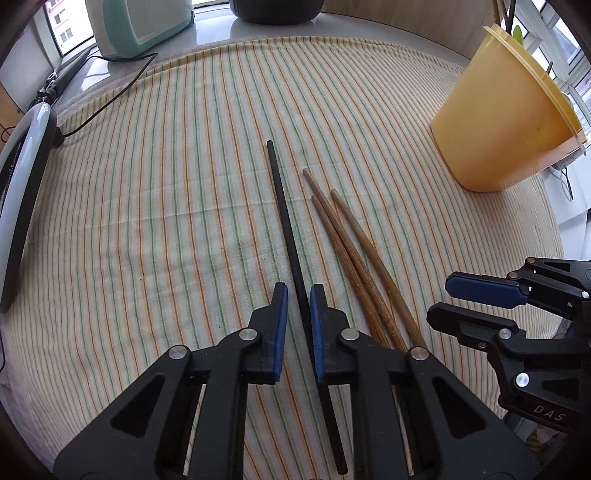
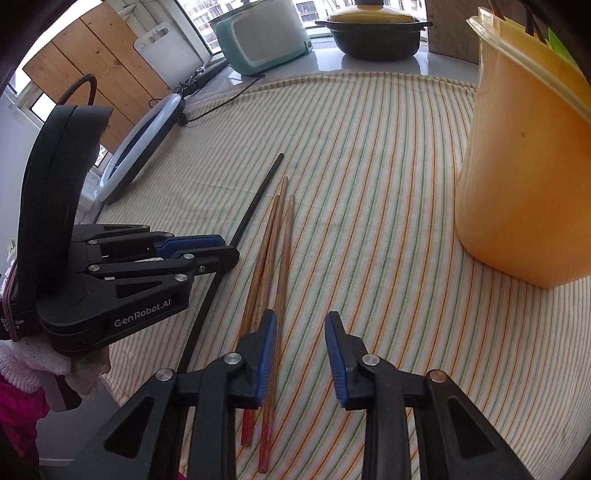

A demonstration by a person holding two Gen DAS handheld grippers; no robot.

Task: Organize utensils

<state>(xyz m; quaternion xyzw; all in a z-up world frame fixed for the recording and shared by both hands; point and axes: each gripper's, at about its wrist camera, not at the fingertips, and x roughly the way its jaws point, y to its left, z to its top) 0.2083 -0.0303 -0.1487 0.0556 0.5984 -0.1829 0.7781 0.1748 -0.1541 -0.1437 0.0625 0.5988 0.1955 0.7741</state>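
Striped cloth (image 1: 147, 221) in green, orange and cream is covering the whole work surface, lying mostly flat with a faint crease across mid-frame. Pale countertop is showing past its far edge, and windows are filling the upper corners of both views.

Along the top of the right wrist view: one mint-green appliance (image 2: 262, 33), one dark pot (image 2: 373, 33) wearing a yellow lid, one white cutting board (image 2: 170, 48) leaning against wood panelling. One ring light (image 2: 144, 144) is lying at the cloth's left edge, with a black cable (image 1: 110, 96) trailing from it.

Utensil count on the cloth: one black chopstick (image 1: 284, 210) and three brown wooden chopsticks (image 1: 351, 251), fanned out just right of the black one, centre frame. One yellow plastic container (image 1: 509, 118) is standing at upper right of the left wrist view, well apart from the sticks, with a few stick ends poking out of its top.

Left gripper (image 1: 298, 291) is straddling the black chopstick, jaws narrowly apart; the stick is lying against the right pad, with a gap on the left, not clamped.

Right gripper (image 2: 301, 319) is hovering at lower centre, jaws wide apart, holding nothing, left finger sitting over the wooden chopsticks.
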